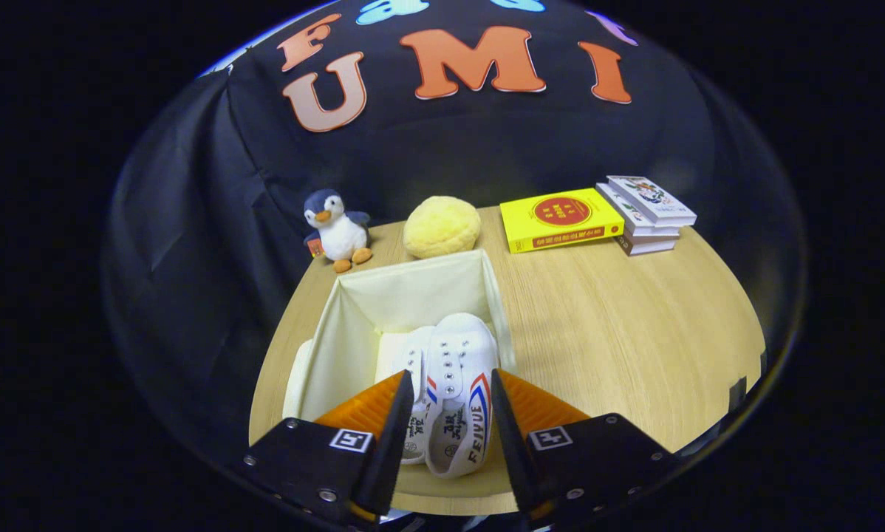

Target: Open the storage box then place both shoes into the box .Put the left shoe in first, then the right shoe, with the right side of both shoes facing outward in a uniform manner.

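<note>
Fingers of the gripper (451, 414) sit parted on either side of 2 shoes (450, 384), apparently not pressing them. Both shoes stand between the fingers inside the open box (405, 284), so the task looks nearly done; only withdrawal seems left.

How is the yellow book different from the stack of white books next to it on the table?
The yellow book is a single thick volume with a red circle on its cover; the stack of white books holds several thinner volumes with pictured covers. The yellow book lies nearer the round yellow plush. Both lie flat on the wooden table, beyond the gripper.
</note>
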The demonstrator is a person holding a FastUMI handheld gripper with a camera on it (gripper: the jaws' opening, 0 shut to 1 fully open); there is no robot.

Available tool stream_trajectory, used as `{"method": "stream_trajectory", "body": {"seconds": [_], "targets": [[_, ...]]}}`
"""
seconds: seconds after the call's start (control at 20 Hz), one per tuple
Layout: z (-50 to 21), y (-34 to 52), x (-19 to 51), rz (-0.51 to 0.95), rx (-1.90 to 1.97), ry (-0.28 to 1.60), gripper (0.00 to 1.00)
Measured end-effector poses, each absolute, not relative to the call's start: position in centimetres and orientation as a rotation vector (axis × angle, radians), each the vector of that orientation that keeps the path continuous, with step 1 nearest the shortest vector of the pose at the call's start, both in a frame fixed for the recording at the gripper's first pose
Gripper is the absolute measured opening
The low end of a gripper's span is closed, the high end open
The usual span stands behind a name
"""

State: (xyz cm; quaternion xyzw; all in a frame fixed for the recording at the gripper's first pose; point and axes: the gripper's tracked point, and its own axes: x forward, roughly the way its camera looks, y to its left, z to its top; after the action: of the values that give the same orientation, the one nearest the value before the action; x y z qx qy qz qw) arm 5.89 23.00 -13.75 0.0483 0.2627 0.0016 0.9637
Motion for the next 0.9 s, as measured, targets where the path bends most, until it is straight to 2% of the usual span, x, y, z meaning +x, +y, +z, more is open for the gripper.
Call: {"method": "stream_trajectory", "body": {"seconds": [0.15,0.25,0.65,0.9], "targets": [[-11.7,20.6,5.6,-0.022,0.099,0.491,0.86],[-10.2,18.8,5.3,-0.037,0.093,0.458,0.97],[-3.2,10.1,3.3,-0.070,0.047,0.330,0.99],[1.1,1.6,1.0,-0.123,0.050,0.236,0.99]]}}
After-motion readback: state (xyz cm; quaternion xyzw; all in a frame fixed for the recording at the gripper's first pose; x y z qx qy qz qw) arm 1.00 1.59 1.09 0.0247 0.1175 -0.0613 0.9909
